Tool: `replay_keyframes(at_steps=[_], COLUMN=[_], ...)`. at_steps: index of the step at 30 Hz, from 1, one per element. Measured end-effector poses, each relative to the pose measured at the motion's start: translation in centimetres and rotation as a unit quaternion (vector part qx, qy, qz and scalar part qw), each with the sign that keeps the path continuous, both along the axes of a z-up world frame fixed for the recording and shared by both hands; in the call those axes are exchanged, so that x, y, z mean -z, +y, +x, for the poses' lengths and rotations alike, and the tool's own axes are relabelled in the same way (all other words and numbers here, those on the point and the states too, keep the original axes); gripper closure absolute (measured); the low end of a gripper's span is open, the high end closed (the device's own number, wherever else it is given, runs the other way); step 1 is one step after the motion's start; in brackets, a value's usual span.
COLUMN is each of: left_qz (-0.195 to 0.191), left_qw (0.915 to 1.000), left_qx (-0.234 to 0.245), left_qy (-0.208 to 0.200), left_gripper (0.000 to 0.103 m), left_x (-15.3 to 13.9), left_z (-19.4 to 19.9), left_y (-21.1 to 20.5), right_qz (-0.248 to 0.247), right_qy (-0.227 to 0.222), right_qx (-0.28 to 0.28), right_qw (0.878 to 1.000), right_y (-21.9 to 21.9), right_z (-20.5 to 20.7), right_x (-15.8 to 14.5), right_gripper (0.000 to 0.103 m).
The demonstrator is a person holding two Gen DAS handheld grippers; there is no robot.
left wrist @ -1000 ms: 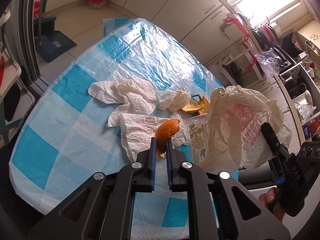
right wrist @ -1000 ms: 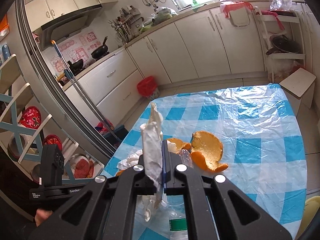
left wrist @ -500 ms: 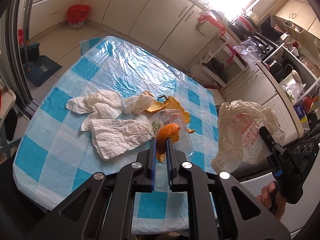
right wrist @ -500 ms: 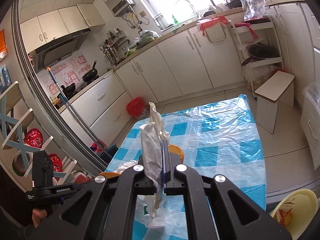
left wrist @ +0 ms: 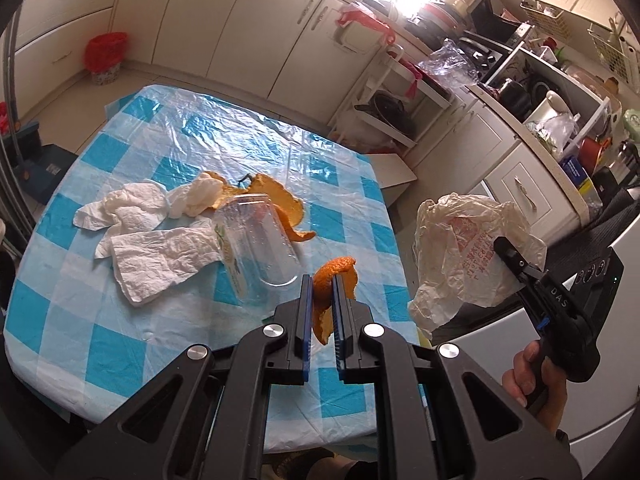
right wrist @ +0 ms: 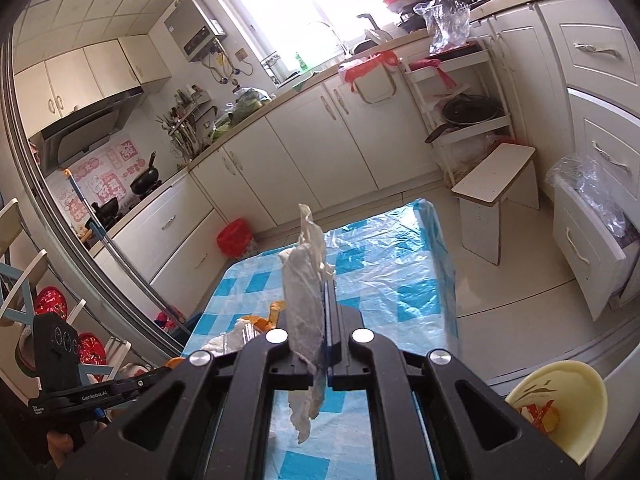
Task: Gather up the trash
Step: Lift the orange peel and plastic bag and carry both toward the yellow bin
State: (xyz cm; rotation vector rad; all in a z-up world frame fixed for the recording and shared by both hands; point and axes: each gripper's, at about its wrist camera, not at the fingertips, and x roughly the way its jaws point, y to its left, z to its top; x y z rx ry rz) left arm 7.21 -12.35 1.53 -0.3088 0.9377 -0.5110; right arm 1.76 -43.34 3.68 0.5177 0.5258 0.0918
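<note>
My left gripper (left wrist: 320, 286) is shut on a piece of orange peel (left wrist: 334, 276) and holds it above the near right part of the table (left wrist: 92, 332). My right gripper (right wrist: 325, 284) is shut on the rim of a crumpled whitish plastic bag (right wrist: 304, 280); in the left wrist view the bag (left wrist: 468, 264) hangs off the table's right edge. On the blue-checked cloth lie crumpled paper napkins (left wrist: 156, 256), a clear plastic cup on its side (left wrist: 260, 248) and more orange peel (left wrist: 276, 200).
White kitchen cabinets (left wrist: 256, 32) line the far wall. A red-lined bin (left wrist: 105, 54) stands on the floor at the far left. A small white stool (right wrist: 496, 196) stands beyond the table. A yellow bowl (right wrist: 560, 404) sits low right in the right wrist view.
My left gripper has lifted the orange peel off the napkins and carried it right, toward the bag. The right gripper has raised the bag and pulled it off the table.
</note>
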Motion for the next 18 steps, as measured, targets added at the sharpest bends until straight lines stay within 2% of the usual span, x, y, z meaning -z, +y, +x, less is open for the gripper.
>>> replay_keyframes(at_steps=[5,10,13,18], left_qz=[0.003,0.003,0.003,0.004], left_qw=[0.9995,0.9973,0.9949,0.99], left_qx=[0.033,0.074,0.101,0.14], left_qy=[-0.001,0.004,0.005,0.016], left_gripper=[0.094,0.094,0.094,0.094], left_x=[0.0,0.4,0.7,1.9], left_z=[-1.1,-2.2,-3.1,-4.2], left_y=[-3.2,-7.4,-10.5,-15.5], right_qz=[-0.002,0.004,0.003,0.009], right_qy=[0.013,0.058,0.1,0.179], right_qx=[0.038,0.091,0.136,0.198], right_qw=[0.999,0.994,0.986,0.964], right_y=[-2.2,-5.5,-7.8,-11.3], right_z=[-1.7,-3.9,-5.4,-7.7], right_x=[0.3,1.8,3.2,6.6], right_gripper=[0.098,0.098,0.098,0.098])
